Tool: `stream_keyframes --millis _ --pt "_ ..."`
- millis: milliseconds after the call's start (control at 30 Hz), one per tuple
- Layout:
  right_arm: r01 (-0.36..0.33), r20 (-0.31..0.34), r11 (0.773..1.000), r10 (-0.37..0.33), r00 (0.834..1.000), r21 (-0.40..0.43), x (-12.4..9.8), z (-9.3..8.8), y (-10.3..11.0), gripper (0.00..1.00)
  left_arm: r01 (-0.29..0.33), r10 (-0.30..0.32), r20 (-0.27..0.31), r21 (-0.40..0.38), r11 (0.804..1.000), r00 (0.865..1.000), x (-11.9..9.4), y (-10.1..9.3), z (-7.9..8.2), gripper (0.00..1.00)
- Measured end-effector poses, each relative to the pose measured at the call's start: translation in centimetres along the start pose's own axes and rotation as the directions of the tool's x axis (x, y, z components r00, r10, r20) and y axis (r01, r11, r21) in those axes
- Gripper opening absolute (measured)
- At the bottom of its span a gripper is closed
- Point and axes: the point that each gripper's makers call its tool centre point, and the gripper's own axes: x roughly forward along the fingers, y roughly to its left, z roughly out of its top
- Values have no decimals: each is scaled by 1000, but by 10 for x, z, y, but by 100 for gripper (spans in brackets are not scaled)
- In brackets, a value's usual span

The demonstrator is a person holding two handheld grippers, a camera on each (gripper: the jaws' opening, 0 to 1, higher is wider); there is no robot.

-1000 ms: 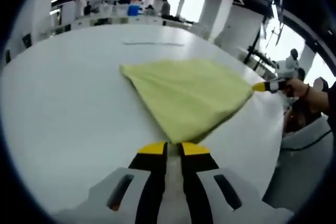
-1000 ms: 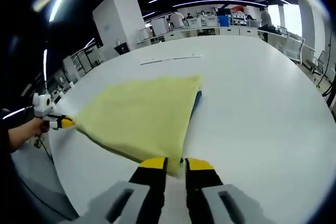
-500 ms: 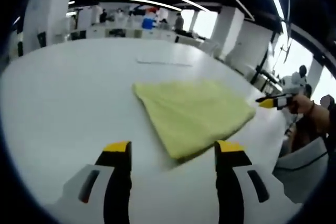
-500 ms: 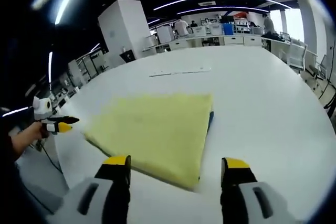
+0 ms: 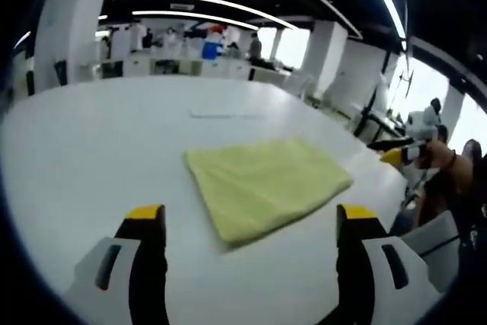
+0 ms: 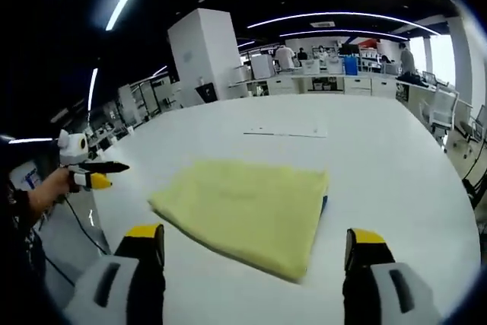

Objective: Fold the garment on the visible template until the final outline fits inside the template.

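A folded yellow garment (image 5: 262, 185) lies flat on the white table (image 5: 91, 150), roughly rectangular. In the right gripper view the same garment (image 6: 247, 211) covers most of a blue template, of which a thin strip (image 6: 325, 203) shows at its right edge. My left gripper (image 5: 251, 222) stands open, pulled back from the garment's near corner, nothing between its fingers. My right gripper (image 6: 257, 240) is open too, clear of the cloth's near edge. The right gripper (image 5: 396, 154) shows at the right of the left gripper view, and the left gripper (image 6: 95, 176) shows at the left of the right gripper view.
A thin line mark (image 6: 285, 134) lies on the table beyond the garment. The table edge (image 5: 388, 211) runs close to the garment on the person's side. A person's hand (image 6: 46, 192) holds the far gripper. Desks and pillars stand in the background.
Both grippers went from shut on the garment's corners to open, letting it go, then drew back and apart. The garment now lies flat and released.
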Motion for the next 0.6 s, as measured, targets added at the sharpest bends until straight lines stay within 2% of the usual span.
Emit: stream_keyframes --millis 100,333,400,600 --pt "-8 23 1000 8 1000 -5 -9 8 6 99 -1 1 -6 29 1000 1000 -6 -3 1 91" --pt "-19 58 1000 20 998 -11 -25 15 16 99 6 -6 0 25 1000 1000 -17 -15 2 96" --pt "-12 59 1000 13 998 -19 -30 15 16 99 12 -13 10 23 1000 1000 -19 -22 4 97" --pt "4 54 999 -2 999 -43 -38 9 14 99 -8 7 14 51 999 1000 -24 -21 6 99"
